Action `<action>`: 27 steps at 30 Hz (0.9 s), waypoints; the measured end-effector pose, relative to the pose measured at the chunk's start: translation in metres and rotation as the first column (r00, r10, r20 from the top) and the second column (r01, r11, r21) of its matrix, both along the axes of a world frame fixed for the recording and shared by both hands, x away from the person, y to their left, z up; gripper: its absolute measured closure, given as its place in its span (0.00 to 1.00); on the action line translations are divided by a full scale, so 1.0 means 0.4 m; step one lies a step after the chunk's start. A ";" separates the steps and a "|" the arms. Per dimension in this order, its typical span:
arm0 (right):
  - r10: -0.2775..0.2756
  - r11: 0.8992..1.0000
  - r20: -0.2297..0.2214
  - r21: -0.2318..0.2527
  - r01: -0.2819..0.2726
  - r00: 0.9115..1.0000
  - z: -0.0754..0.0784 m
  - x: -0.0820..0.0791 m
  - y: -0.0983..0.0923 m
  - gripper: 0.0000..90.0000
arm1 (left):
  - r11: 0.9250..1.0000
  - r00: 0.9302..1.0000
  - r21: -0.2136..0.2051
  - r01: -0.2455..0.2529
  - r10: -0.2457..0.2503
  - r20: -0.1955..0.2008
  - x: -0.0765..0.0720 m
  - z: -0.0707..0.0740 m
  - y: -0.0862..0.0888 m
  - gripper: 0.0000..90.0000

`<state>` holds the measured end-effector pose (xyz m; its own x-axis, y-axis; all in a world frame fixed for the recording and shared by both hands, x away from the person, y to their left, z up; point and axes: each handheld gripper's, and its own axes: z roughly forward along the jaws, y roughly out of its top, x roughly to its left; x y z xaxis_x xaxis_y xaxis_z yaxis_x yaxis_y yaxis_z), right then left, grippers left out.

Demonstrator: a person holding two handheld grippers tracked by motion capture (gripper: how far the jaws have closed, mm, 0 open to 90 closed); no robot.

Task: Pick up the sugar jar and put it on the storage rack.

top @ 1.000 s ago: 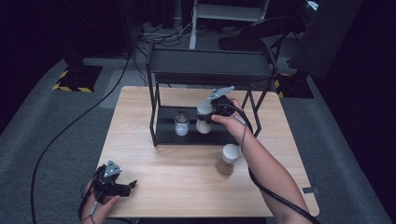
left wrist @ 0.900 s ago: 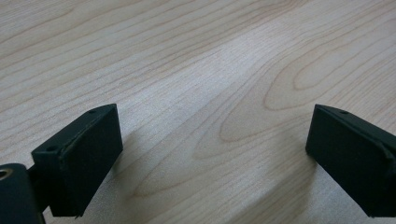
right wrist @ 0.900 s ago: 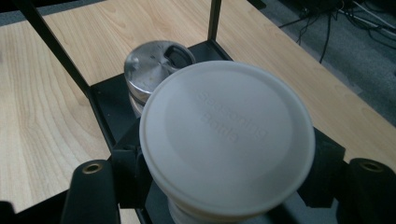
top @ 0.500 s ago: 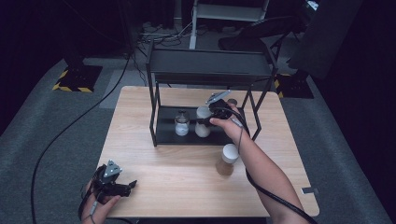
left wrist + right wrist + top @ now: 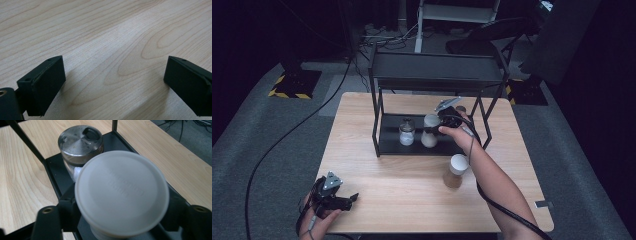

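Stretching across most of the high view, the wooden table (image 5: 412, 190) is carrying everything I am working with. Standing at its far half is the black metal rack (image 5: 437, 70), with an upper shelf and a low tray shelf near the tabletop. On that low shelf I am seeing a small glass jar with a metal lid (image 5: 406, 132) holding something white, and just beside it, to its right in the high view, the white-lidded bottle (image 5: 430, 131) that I am handling.

My right gripper (image 5: 443, 123) is reaching in under the upper shelf, and its jaws are standing either side of that bottle just below the wide white lid (image 5: 122, 192); they have just been opening, and whether the pads are pressing on it I cannot tell. In the right gripper view the metal-lidded jar is sitting right behind the bottle.

Nearer to me, a second white-capped container (image 5: 457, 169) is standing on the bare tabletop beside my right forearm, well apart from the rack.

My left gripper (image 5: 343, 200) is resting at the near left corner of the table, jaws spread wide over bare wood with nothing between them.
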<state>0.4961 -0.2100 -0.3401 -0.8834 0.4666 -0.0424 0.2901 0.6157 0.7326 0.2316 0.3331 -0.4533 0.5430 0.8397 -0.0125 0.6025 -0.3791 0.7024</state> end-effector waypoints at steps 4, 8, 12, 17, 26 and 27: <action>-0.009 1.000 0.015 0.017 0.009 1.000 0.014 -0.014 -0.005 0.18 | 1.000 1.000 0.001 0.000 0.000 0.000 0.000 0.000 0.000 0.04; -0.037 0.998 0.026 0.046 0.035 0.999 0.036 -0.038 -0.021 0.12 | 1.000 1.000 0.002 -0.006 0.006 -0.002 -0.002 0.001 -0.003 0.04; -0.052 0.998 0.059 0.045 0.050 0.997 0.067 -0.078 -0.038 0.09 | 1.000 1.000 0.001 -0.012 0.012 -0.003 -0.002 0.001 -0.007 0.03; -0.067 0.995 0.079 0.076 0.061 0.995 0.098 -0.127 -0.070 0.08 | 1.000 1.000 0.001 -0.012 0.012 -0.003 -0.002 0.000 -0.007 0.03; -0.063 0.993 0.102 0.104 0.052 0.993 0.146 -0.205 -0.122 0.08 | 1.000 1.000 0.001 -0.012 0.012 -0.003 -0.002 0.001 -0.006 0.03; -0.065 0.992 0.103 0.111 0.053 0.993 0.149 -0.214 -0.130 0.08 | 1.000 1.000 0.001 -0.012 0.012 -0.003 -0.002 0.001 -0.006 0.03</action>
